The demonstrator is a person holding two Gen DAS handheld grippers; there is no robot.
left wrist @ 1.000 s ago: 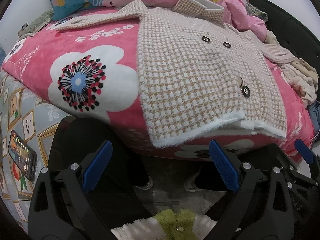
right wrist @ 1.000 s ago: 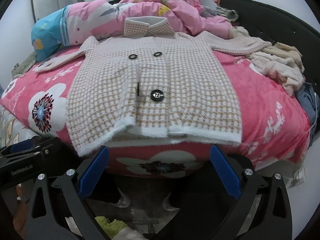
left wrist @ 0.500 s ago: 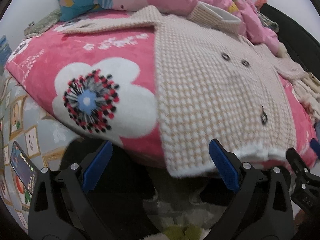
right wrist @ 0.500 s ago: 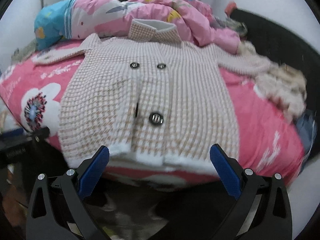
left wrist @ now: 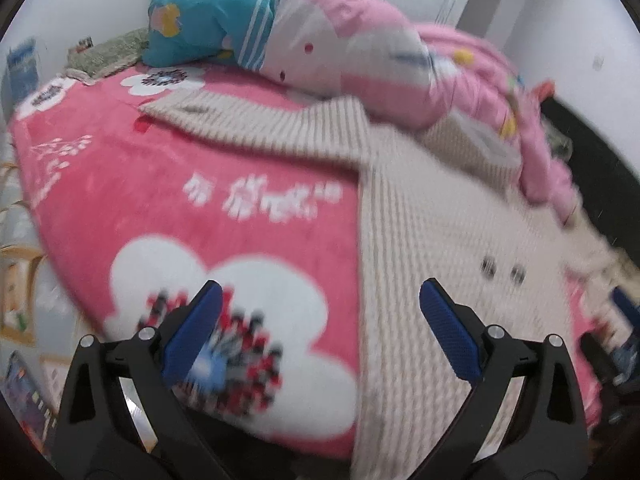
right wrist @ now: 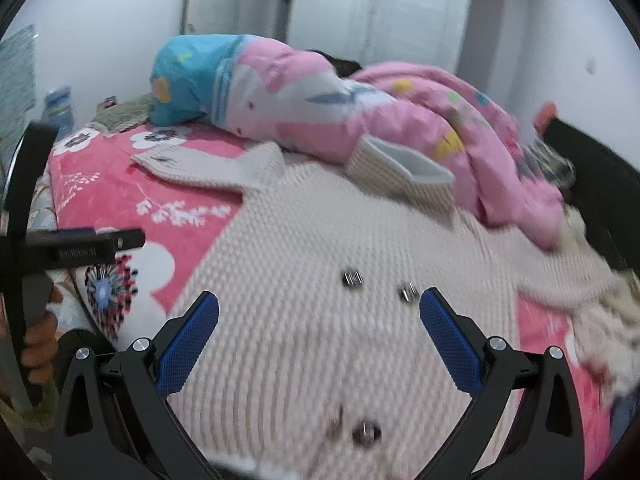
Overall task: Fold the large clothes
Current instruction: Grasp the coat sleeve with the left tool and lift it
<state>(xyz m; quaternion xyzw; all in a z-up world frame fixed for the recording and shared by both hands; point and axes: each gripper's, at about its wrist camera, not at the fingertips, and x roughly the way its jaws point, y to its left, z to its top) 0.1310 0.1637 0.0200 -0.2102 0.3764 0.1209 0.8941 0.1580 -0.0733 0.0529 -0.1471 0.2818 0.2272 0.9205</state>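
A cream and tan checked knit coat [right wrist: 320,280] with dark buttons lies spread flat, front up, on a pink flowered blanket [left wrist: 160,184]. Its collar [right wrist: 396,168] points toward the far pillows and its left sleeve [left wrist: 248,128] stretches out to the left. My left gripper [left wrist: 318,320] hovers open over the coat's left edge [left wrist: 400,320] and the blanket's big white flower, holding nothing. My right gripper [right wrist: 319,330] is open above the coat's chest, just short of the two upper buttons [right wrist: 352,279]. Both views are motion-blurred.
A pink and blue quilt [right wrist: 320,104] is heaped at the head of the bed, overlapping the collar. Loose beige clothes [right wrist: 608,312] lie at the right edge beside a dark bed frame [right wrist: 600,184]. A hand [right wrist: 38,344] holds the left gripper's handle. A phone [left wrist: 24,384] lies at lower left.
Both grippers have moved forward from below the coat's hem, off the bed's front edge, to above the bed surface. They stay open. The coat has not moved.
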